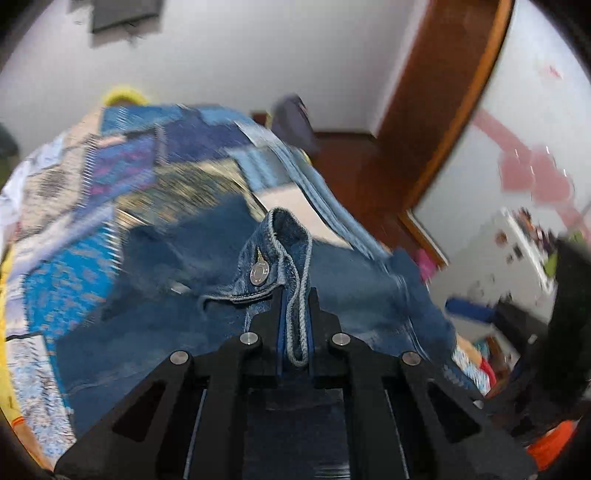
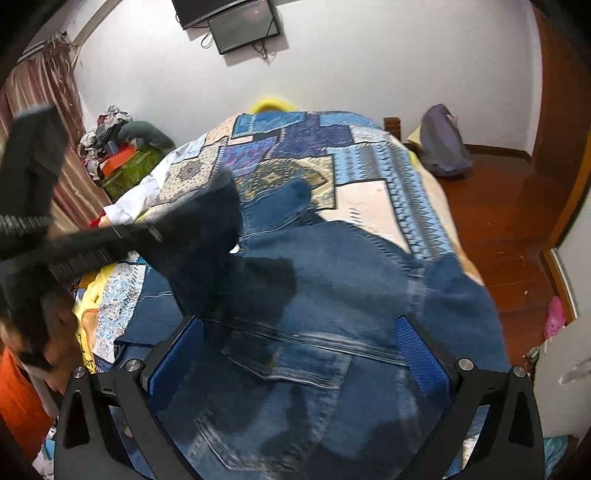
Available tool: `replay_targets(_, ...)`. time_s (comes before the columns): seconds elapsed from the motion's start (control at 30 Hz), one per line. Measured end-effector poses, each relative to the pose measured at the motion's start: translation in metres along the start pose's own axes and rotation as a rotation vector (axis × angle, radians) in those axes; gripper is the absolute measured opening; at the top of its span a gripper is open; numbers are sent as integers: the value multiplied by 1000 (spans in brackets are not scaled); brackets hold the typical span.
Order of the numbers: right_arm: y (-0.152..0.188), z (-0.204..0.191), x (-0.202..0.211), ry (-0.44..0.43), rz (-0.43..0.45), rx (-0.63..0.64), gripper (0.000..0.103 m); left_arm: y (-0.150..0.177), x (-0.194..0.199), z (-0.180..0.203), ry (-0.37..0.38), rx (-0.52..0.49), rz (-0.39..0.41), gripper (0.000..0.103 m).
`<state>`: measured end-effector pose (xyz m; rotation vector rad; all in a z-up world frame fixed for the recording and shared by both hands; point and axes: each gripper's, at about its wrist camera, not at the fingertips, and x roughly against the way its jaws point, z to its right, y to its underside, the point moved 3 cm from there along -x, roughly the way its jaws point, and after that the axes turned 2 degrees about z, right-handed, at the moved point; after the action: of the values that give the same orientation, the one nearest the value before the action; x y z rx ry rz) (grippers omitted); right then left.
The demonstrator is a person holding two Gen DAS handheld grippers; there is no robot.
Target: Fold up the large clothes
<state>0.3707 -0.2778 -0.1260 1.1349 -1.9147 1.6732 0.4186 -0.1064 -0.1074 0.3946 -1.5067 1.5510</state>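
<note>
A blue denim jacket (image 2: 332, 295) lies spread on the bed. My left gripper (image 1: 295, 314) is shut on a cuff of the denim jacket (image 1: 280, 251), whose metal button (image 1: 259, 275) shows just past the fingertips; the cuff is lifted above the rest of the denim. In the right wrist view the left gripper (image 2: 207, 221) shows as a dark blurred shape at the left, over the jacket. My right gripper (image 2: 299, 354) is open wide and empty, its blue pads (image 2: 421, 354) on either side of a chest pocket (image 2: 291, 365), just above the cloth.
The bed carries a patchwork quilt (image 2: 295, 155) in blues and beige. A wooden floor (image 2: 498, 206) and a grey bag (image 2: 443, 144) lie to the right. Piled clothes and boxes (image 2: 118, 147) stand at the left by a curtain. A screen (image 2: 243, 22) hangs on the wall.
</note>
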Motion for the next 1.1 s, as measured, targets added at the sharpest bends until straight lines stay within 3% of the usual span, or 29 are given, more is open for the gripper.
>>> replay_targets(0.13, 2, 15, 8, 17, -9, -17, 103, 19, -23, 27, 52, -59, -107, 11)
replay_targets(0.23, 2, 20, 7, 16, -17, -31, 103, 19, -15, 28, 65, -61, -114, 12)
replay_targets(0.3, 0, 22, 2, -1, -29, -47, 103, 13, -1, 18, 53, -51, -86, 19)
replay_targets(0.43, -6, 16, -14, -63, -66, -93, 103, 2, 42, -24, -35, -28, 29, 57)
replay_targets(0.53, -8, 8, -32, -109, -106, -113, 103, 11, 65, -62, -129, -19, 77, 66)
replay_targets(0.63, -7, 2, -61, -153, -179, -151, 103, 32, 71, -105, -224, 7, 44, 67)
replay_targets(0.83, 1, -2, -113, -166, -299, -224, 97, 113, 54, -200, -367, 148, -125, 67)
replay_targets(1.07, 10, -4, -151, -120, -328, -266, 96, 203, 44, -252, -364, 303, -232, 67)
replay_targets(1.1, 8, -7, -152, -114, -322, -258, 88, 210, 44, -255, -357, 318, -232, 67)
